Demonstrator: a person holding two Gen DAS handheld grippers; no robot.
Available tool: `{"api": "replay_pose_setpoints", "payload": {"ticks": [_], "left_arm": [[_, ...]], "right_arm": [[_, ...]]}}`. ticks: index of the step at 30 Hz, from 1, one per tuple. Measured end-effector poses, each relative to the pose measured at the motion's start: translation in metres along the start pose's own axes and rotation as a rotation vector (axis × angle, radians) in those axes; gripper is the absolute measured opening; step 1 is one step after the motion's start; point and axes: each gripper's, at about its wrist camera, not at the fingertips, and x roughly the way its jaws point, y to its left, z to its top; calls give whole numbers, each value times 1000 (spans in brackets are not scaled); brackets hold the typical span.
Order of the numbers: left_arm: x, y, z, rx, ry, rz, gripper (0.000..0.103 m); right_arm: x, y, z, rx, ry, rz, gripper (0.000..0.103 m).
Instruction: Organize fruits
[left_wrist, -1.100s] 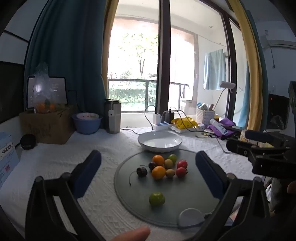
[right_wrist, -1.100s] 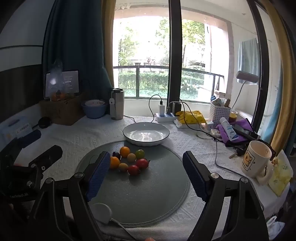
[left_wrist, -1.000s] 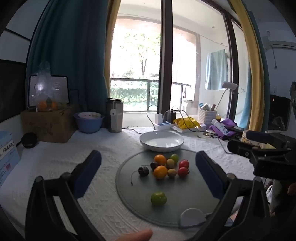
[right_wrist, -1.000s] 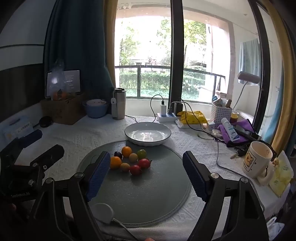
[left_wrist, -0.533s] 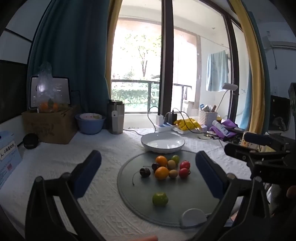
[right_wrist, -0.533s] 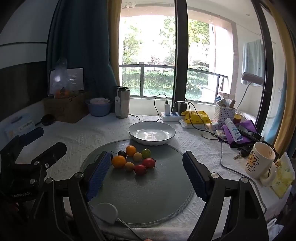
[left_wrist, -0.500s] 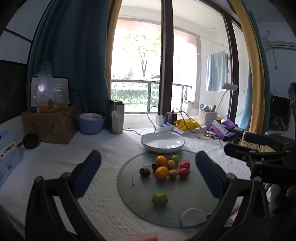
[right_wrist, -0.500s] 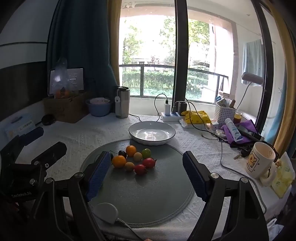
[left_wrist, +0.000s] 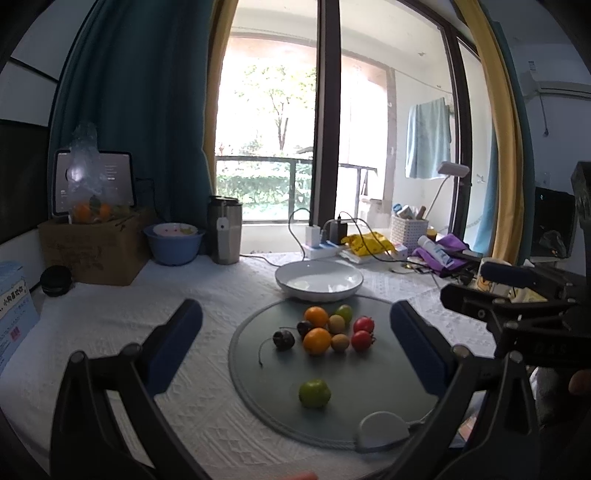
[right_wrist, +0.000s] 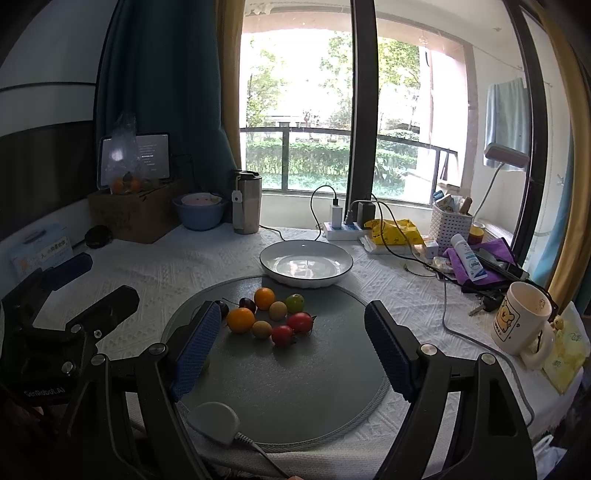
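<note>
Big round grey mat on white tablecloth, w/ white plate touching its far edge, plate bare inside. Fruits all sit on the mat: two oranges, two red tomatoes, brownish small ones, dark plums clustered; one green fruit apart, nearer the cameras. Task looks barely started, everything left to move, prob. into the plate. Left gripper and right gripper both spread wide, holding nothing, above the mat's near side. Writing: "GenRobot.AI" on left gripper body; bear cartoon on mug; box text at left unreadable.
</note>
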Motion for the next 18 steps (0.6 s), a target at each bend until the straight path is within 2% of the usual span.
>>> {"api": "replay_pose_setpoints", "payload": {"ticks": [18], "left_arm": [[-2,-3,-1,5,-4,-5,103]], "right_arm": [[-1,1,0,1,-1,-2,83]]}}
